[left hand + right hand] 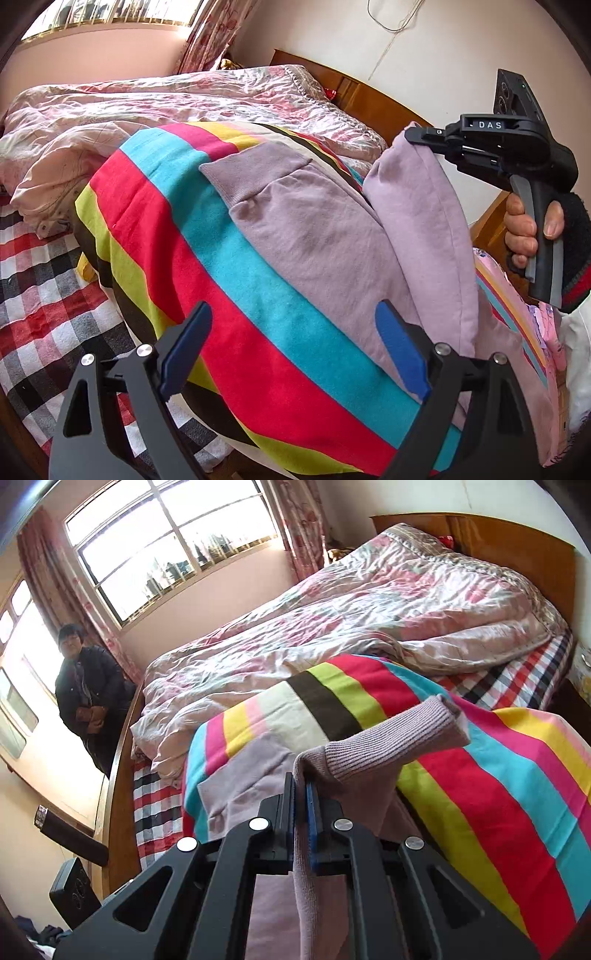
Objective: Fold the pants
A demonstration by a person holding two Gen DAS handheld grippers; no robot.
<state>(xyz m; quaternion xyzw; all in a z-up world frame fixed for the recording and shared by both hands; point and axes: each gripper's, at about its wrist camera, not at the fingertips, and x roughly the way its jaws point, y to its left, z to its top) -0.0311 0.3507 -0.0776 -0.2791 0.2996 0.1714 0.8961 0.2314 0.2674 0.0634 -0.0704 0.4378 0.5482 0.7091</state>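
One leg of the pants point(314, 236) lies on the striped blanket point(221, 258); our right gripper point(301, 794) pinches the other cuff. Left gripper point(291, 347) hangs spread, empty. We lay cuff over cuff, edges aligned.

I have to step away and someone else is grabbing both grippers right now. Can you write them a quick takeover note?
Right gripper: shut on the lilac pants, pinching the fabric just below a ribbed cuff and holding that leg lifted.
Left gripper: open, holding nothing, hovering over the pants.
The rest of the pants lies on the striped blanket on the bed.
Done: one leg raised, apparently mid-fold.
Left: probably lay that leg over, smooth it, finish folding.
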